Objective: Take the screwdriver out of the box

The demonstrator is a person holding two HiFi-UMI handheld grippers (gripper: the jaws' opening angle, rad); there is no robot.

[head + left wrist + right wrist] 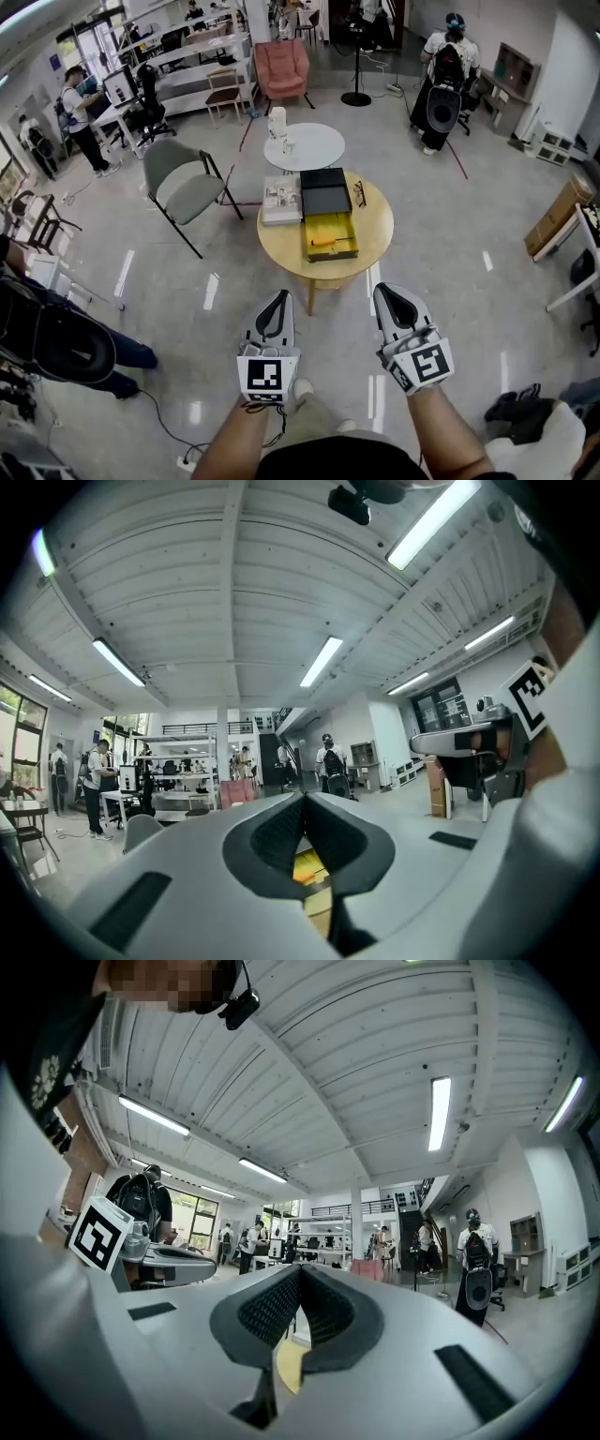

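In the head view an open box with a yellow inside and a raised black lid lies on a round wooden table. An orange-handled screwdriver lies across the box's yellow floor. My left gripper and right gripper hang side by side short of the table's near edge, both pointing level toward it. Both are shut with nothing between the pads. Through the shut left gripper a sliver of the yellow box shows. Past the shut right gripper a slice of the table shows.
A book lies on the table left of the box and glasses to its right. A small white round table stands behind, a grey chair to the left. A seated person's legs are at the left; other people stand farther off.
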